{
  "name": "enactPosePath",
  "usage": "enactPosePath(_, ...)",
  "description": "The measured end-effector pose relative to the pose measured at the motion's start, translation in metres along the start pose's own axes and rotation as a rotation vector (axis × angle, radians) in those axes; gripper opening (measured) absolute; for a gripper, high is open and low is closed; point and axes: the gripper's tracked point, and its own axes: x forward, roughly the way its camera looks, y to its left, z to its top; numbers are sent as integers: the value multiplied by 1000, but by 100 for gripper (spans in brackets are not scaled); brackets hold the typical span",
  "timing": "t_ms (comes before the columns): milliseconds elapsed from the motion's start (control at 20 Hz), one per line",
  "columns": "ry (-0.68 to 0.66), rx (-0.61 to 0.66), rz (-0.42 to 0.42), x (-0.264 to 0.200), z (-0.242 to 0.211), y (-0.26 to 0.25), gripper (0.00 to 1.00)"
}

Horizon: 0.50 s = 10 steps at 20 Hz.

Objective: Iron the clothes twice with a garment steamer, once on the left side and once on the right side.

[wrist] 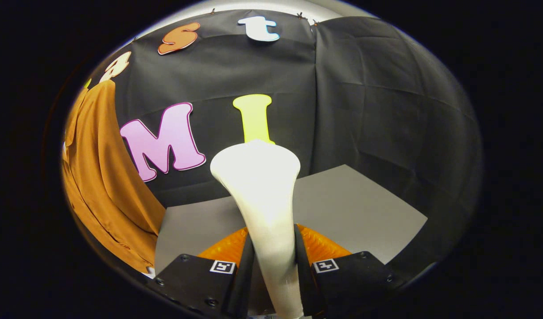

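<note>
A white garment steamer point(259, 186) stands up between my fingers, its narrow handle clamped from both sides and its wide head flaring out above them. My gripper point(273, 270) is shut on that handle. An orange-brown garment point(101, 177) hangs to the left of the steamer, well apart from its head, in long vertical folds. The steamer head faces toward the black wall, not the garment.
A grey tabletop point(355, 208) lies under and beyond the fingers, reaching the black cloth wall point(386, 110) behind and on the right. The garment's lower hem drops past the table's left edge.
</note>
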Motion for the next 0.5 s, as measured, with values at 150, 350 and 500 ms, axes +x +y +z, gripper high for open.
enactPosePath(150, -33, 12, -42, -24, 4, 4, 49)
enactPosePath(350, -73, 43, -73, -58, 5, 30, 49)
enactPosePath(500, -101, 34, -62, -81, 3, 66, 49)
